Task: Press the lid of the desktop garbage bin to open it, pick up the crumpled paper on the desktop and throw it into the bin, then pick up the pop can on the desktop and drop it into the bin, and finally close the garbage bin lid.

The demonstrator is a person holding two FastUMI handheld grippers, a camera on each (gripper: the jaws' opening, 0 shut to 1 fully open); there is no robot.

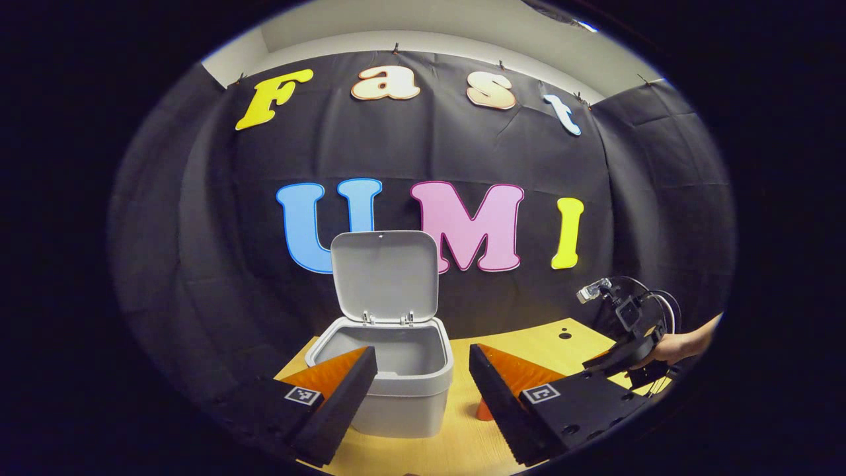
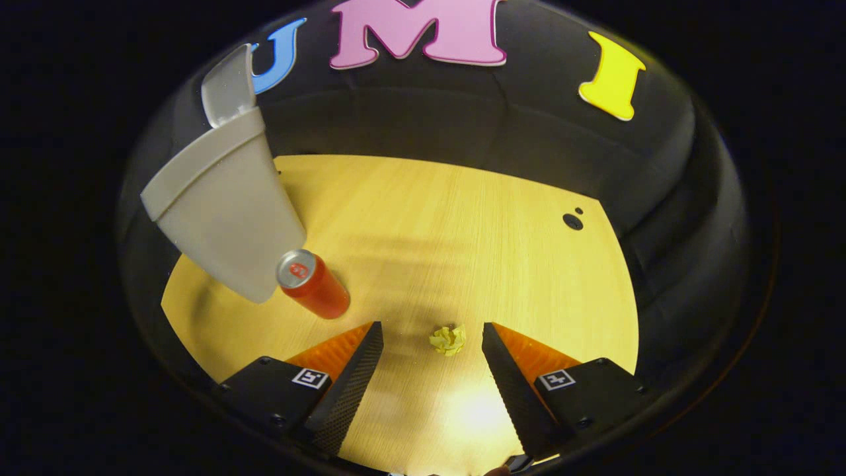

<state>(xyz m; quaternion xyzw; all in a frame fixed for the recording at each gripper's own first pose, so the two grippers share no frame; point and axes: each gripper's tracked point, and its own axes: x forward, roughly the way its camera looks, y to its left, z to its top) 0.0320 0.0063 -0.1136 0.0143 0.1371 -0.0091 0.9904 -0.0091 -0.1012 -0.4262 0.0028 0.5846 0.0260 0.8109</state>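
Note:
The grey desktop bin [image 1: 404, 396] stands open, its lid [image 1: 384, 274] tipped up at the back. My left gripper [image 1: 421, 350] hovers open just in front of the bin's rim, holding nothing. A red pop can [image 2: 312, 284] stands upright beside the bin [image 2: 225, 218], and a sliver of the can [image 1: 484, 410] peeks out behind my left gripper's right finger. A crumpled yellow paper [image 2: 448, 339] lies on the wooden desktop [image 2: 462, 218]. My right gripper [image 2: 431, 328] is open above the paper, which sits between its fingertips, nearer the right one. A hand [image 1: 681, 345] holds the right gripper [image 1: 621, 357], tilted down, off to the right.
The black cloth wall closes the desk's far side and both flanks. A dark cable hole [image 2: 572, 221] marks the desktop's far right. Bare wood stretches between the can and that hole.

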